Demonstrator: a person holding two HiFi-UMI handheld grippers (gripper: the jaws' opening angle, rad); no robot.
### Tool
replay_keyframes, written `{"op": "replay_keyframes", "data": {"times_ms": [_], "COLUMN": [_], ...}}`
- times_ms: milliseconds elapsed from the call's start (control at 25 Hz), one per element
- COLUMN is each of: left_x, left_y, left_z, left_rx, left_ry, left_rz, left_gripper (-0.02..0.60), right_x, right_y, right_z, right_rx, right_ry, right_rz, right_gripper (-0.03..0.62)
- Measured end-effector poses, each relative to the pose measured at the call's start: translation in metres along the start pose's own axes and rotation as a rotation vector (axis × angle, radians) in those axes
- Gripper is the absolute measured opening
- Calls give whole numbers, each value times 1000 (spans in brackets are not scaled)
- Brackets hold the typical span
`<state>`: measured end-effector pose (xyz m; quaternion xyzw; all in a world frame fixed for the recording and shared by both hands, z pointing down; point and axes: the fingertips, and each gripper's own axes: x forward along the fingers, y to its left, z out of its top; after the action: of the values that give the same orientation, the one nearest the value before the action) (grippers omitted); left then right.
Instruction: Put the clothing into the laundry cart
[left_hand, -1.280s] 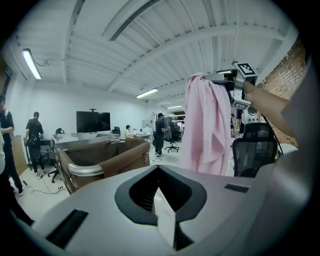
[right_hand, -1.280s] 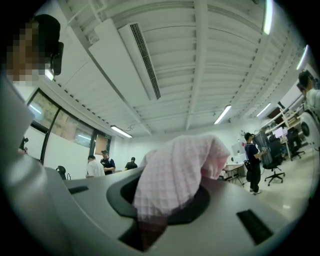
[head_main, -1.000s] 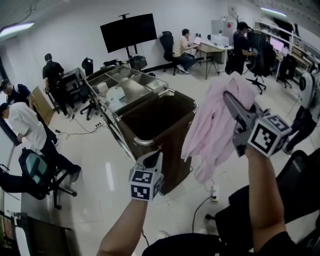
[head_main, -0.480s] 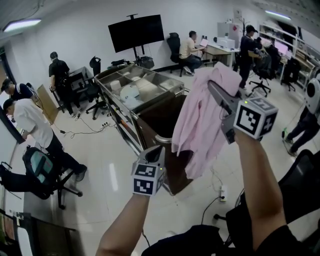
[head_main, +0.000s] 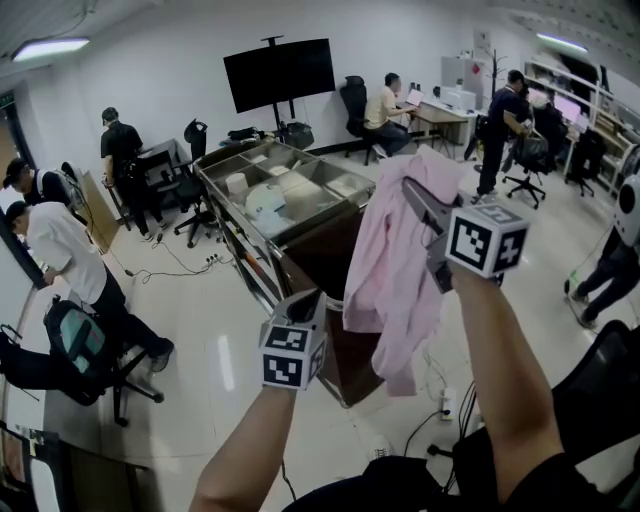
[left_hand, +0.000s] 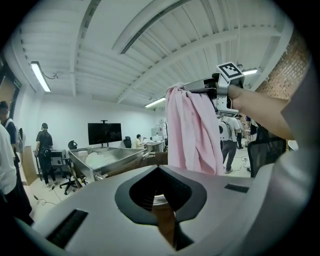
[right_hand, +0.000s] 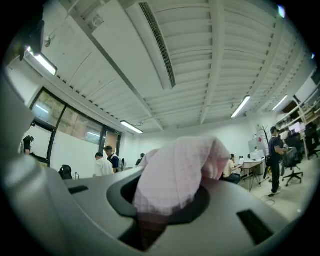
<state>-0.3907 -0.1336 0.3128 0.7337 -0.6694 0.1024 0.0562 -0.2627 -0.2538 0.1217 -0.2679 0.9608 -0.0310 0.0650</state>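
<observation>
Pink shirt hangs bunched from the right gripper. Its jaws are nearly closed, pinching a fold of cloth at the top. The shirt is raised over the 3 o'clock edge of the laundry cart.

Left gripper: jaws together, empty, at 6 o'clock of the brown bag, close to its rim.

Risk: much of the shirt seems to hang outside the bag's mouth. Released here, it would likely drape over the rim or slide to the floor. Cloth may also snag in the jaws on opening.

Containers: the bag interior is dark, with no contents visible. Metal tray at 11 o'clock holds white items in its compartments.
</observation>
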Motion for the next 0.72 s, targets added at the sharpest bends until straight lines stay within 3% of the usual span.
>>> {"op": "replay_keyframes", "data": {"times_ms": [360,720], "left_x": [70,120], "left_y": [34,67], "left_z": [28,21], "left_rx": [-6,-30], "left_ry": [-20,15], "left_rz": [62,142], "left_gripper": [0,0], "right_x": [85,168], "right_y": [-49,-92], "right_z": [-41,-128], "right_rx": [13,60], "right_ry": [91,290], "right_rz": [48,99], "right_gripper": [103,115]}}
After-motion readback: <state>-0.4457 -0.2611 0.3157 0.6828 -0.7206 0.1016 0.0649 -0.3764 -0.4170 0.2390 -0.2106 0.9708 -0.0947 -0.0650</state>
